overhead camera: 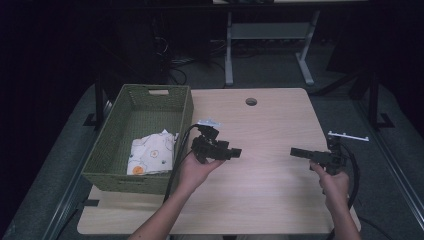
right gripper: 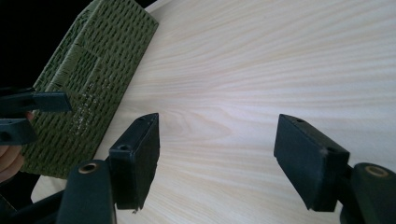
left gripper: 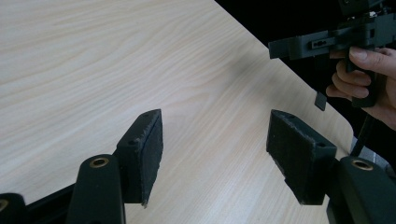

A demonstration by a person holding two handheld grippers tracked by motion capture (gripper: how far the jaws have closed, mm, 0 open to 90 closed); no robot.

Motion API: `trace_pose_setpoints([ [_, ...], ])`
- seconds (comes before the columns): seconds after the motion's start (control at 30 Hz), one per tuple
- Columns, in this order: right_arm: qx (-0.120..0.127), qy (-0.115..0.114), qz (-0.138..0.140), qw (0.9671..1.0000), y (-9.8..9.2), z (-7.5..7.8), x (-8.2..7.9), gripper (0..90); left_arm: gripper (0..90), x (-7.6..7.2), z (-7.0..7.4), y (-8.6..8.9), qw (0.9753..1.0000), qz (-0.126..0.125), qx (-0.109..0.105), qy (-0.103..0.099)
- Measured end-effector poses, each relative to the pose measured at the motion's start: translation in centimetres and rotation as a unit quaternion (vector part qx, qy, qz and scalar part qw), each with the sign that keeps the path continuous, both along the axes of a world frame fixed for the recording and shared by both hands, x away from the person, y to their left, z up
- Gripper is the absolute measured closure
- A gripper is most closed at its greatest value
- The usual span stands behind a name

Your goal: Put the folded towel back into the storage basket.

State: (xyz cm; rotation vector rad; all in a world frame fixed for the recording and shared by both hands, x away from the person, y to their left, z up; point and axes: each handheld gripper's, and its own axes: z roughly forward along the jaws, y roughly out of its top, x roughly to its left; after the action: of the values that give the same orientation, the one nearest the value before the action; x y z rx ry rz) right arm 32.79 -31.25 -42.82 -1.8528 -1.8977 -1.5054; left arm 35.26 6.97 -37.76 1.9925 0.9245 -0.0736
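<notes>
The left gripper (left gripper: 215,154) is standing open, its two black jaws spread wide apart with nothing between them but bare wood. In the high view this gripper (overhead camera: 236,153) is hovering over the middle of the surface (overhead camera: 270,125), held from below by the left hand (overhead camera: 196,170), its jaws pointing toward the person's right. Its cable is looping back past the basket's near corner.

The right gripper (right gripper: 217,156) is also gaping open and holding nothing, its pads facing each other across a stretch of pale wood grain. From above, this gripper (overhead camera: 296,152) is sitting near the surface's right edge, gripped by the right hand (overhead camera: 334,181), and is pointing left, toward the other gripper. The two are facing each other, well apart, with bare wood between them. In the left gripper view the right hand is wrapping its fingers (left gripper: 348,77) round the handle.

The basket (overhead camera: 102,165), green and woven, is standing on the surface's left edge, just beside the left hand. Inside it, at the near end, a cloth (overhead camera: 150,155) is lying crumpled, white with small orange and yellow prints. In the right gripper view the basket's wall (right gripper: 93,79) is rising at the left.

Beyond the surface, a white table frame (overhead camera: 265,35) is standing on the dark floor.
</notes>
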Motion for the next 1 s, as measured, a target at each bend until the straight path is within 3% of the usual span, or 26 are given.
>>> trace_pose_setpoints([
  [0.43, 0.001, 0.005, -0.008, 1.0, -1.7, -1.5, -1.8, 30.6, 36.3, -0.9, -1.7, -1.2, 1.0, 0.0, -0.003, 0.001],
  [1.0, -0.003, -0.005, -0.017, 0.9998, -3.3, -2.7, -4.4, 29.9, 33.7, -2.4, -3.9, -1.3, 1.0, 0.0, -0.009, 0.003],
])
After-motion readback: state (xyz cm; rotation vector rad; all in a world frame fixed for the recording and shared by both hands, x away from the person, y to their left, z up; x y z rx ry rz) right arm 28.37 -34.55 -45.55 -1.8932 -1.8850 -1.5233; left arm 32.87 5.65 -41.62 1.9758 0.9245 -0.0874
